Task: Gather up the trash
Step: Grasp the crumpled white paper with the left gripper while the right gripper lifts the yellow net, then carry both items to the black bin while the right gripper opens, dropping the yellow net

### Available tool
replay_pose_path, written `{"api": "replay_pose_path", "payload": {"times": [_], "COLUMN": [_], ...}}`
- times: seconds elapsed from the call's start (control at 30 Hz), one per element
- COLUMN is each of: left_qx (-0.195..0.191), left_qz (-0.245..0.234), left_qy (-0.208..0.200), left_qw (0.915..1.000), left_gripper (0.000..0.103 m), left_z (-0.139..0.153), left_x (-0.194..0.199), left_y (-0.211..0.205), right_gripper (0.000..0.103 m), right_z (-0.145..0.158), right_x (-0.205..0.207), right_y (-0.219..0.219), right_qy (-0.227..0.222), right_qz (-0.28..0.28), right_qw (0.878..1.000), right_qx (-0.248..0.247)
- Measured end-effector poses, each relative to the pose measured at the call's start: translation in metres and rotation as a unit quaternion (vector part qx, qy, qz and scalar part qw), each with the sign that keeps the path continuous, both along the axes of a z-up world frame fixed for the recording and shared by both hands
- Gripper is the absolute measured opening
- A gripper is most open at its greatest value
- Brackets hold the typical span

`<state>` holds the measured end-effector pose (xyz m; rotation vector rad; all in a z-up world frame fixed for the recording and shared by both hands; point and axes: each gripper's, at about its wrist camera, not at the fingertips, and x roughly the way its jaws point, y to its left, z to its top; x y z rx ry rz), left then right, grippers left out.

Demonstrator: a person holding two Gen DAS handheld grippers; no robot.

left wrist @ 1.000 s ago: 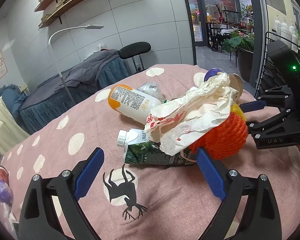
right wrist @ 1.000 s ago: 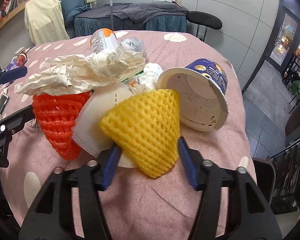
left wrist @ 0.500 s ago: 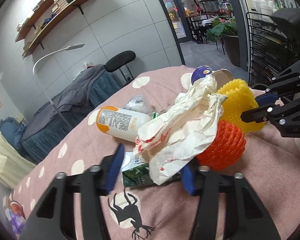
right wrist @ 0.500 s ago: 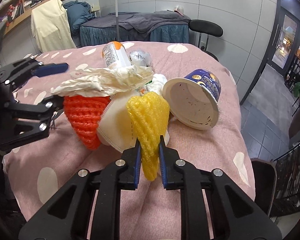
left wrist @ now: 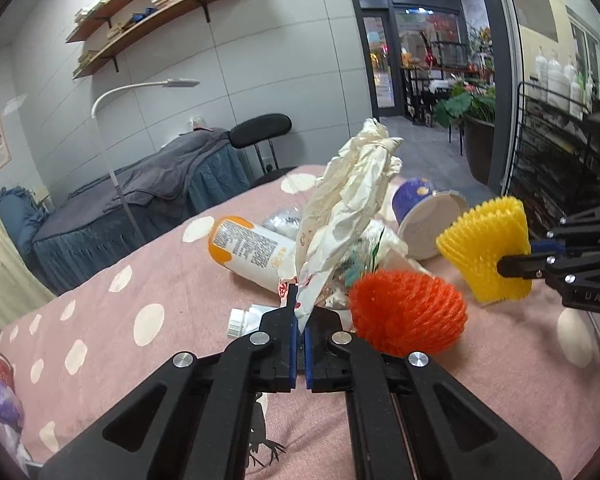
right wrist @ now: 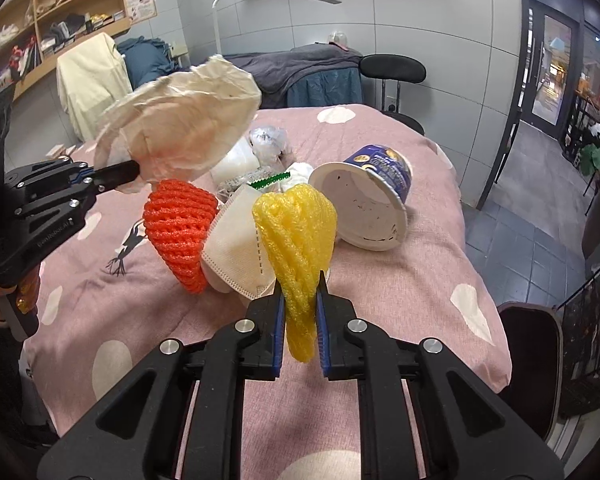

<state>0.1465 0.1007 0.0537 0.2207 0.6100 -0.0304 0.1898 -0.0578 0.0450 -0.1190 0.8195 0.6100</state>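
Trash lies heaped on a table under a pink dotted cloth point(left wrist: 148, 320). My left gripper point(left wrist: 298, 300) is shut on the lower edge of a crumpled white paper wrapper point(left wrist: 348, 200), which stands up above the heap; the right wrist view shows that gripper point(right wrist: 112, 176) and wrapper point(right wrist: 180, 136) at the left. My right gripper point(right wrist: 299, 284) is shut on a yellow foam net point(right wrist: 296, 232), squeezed thin between the pads and lifted point(left wrist: 484, 248). An orange foam net point(right wrist: 180, 232), a white face mask point(right wrist: 236, 256) and a tipped paper cup point(right wrist: 364, 208) remain on the cloth.
A white bottle with orange ends point(left wrist: 252, 252), a green carton with a white cap point(left wrist: 240, 318) and a clear plastic wad point(right wrist: 268, 140) lie behind the heap. Past the table stand a black chair point(right wrist: 392, 70), a floor lamp point(left wrist: 116, 96) and a covered bed point(left wrist: 160, 184); a wire rack point(left wrist: 560, 160) is at right.
The left gripper's jaws closed on the paper wrapper and raised it upright. The right gripper's jaws closed on the yellow net, squeezing it flat, and lifted it away from the heap.
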Motion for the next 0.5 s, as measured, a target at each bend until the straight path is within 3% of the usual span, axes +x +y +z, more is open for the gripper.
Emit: {"api": "replay_pose_path", "payload": {"times": [0.17, 0.5], "left_qx": [-0.022, -0.066], "left_qz": [-0.005, -0.088], "left_qy": [-0.032, -0.056], "left_qw": [0.9992, 0.9923], "left_gripper": [0.003, 0.003], "left_z": [0.021, 0.041], "left_x": [-0.014, -0.023], "left_y": [-0.011, -0.075], "right_gripper": [0.014, 0.014], "right_z": [0.006, 0.02], "right_x": [-0.011, -0.024], "right_y": [-0.017, -0.093], "right_qy": [-0.005, -0.03], "right_qz": [-0.018, -0.109], "right_qw": [1.0, 0.991], "right_qx": [0.025, 0.072]}}
